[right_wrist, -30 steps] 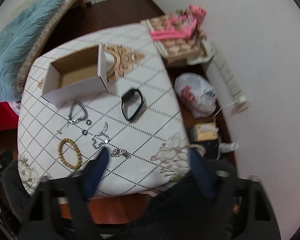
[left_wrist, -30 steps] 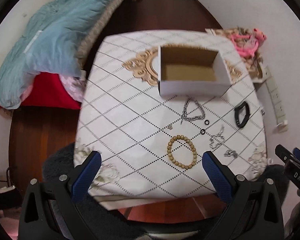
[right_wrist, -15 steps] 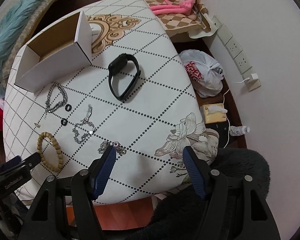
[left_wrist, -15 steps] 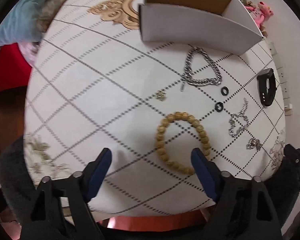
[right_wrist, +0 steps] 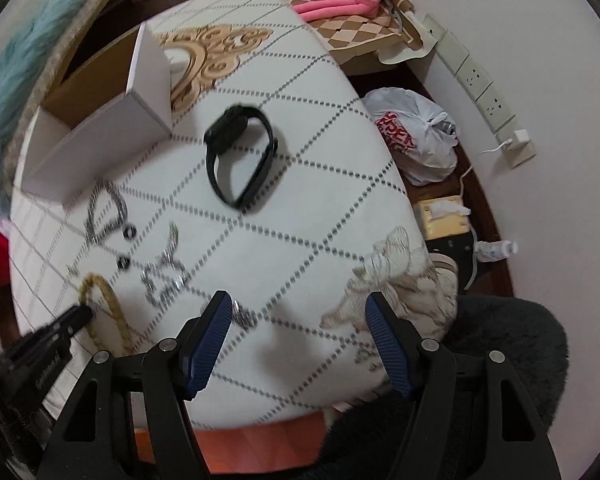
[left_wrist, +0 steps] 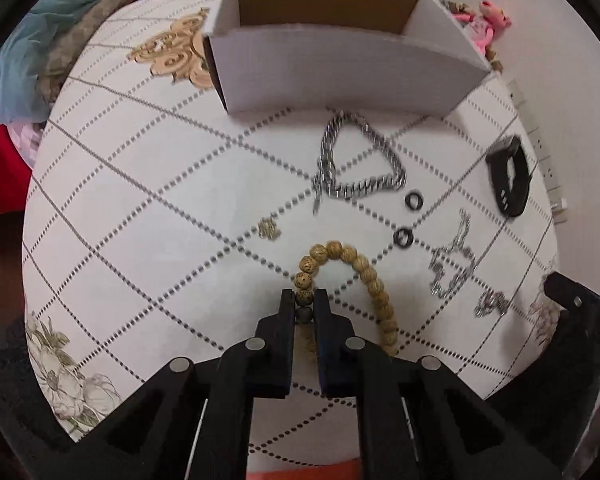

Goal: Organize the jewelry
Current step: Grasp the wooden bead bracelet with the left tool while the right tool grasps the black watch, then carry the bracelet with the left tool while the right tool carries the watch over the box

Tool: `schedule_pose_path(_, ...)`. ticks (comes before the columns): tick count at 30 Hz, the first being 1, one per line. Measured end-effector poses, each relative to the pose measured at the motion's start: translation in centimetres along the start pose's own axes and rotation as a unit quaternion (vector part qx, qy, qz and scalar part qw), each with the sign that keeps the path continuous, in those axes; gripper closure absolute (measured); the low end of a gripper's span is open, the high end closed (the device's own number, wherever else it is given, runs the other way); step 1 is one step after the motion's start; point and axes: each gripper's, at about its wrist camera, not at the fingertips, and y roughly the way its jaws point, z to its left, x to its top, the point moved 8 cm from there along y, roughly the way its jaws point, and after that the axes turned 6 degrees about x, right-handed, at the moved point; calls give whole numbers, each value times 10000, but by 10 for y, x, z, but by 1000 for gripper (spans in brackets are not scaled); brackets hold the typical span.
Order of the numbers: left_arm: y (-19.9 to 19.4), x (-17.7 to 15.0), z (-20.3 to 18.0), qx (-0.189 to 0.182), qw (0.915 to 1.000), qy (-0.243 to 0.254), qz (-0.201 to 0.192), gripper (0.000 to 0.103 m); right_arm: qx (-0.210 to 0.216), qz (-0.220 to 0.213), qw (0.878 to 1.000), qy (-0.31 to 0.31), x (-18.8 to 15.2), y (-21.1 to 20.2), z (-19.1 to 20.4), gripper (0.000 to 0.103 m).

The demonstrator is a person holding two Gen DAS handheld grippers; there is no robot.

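Left gripper (left_wrist: 304,300): matte black plastic body filling the lower centre of its own view. Two flat, slab-like fingers (left_wrist: 286,320) with dark blue pads on the inner faces. Angular arms with open triangular cut-outs spread toward the lower corners. Four round silver screw heads, two per side. In the right wrist view, lower left, its black body carries small white lettering, too blurred to read.

Right gripper (right_wrist: 298,338): same black frame, lower half of its own view. Ribbed dark blue pads (right_wrist: 209,344) on both fingers. Four silver screw heads along the arms; triangular cut-outs below.
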Motion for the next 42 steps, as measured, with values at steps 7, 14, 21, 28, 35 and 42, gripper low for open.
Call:
schedule_pose_path(7, -33, 25, 16, -192, 9992, -150, -327, 97, 336, -219, 9978, 534, 47, 25, 0, 32)
schedule_pose_path(14, -50, 26, 22, -242, 9981, -209, -519, 97, 207, -379, 9982, 412, 77, 50, 15, 60)
schedule_pose_path(21, -68, 47, 15, -403, 9965, -195, -701, 97, 322, -567, 9979, 54, 79, 41, 36, 97)
schedule_pose_path(28, -134, 83, 7, -825, 9884, -137, -1264, 97, 991, -866, 9912, -158, 87, -22, 66, 97)
schedule_pose_path(35, -152, 153, 11, -986, 9830, -133, -1543, 97, 1228, -918, 9838, -924, 133, -46, 131, 97)
schedule_pose_path(42, -106, 192, 18, -993, 9883, -166, -1149, 97, 910, -321, 9854, -1402, 162, 7, 167, 97)
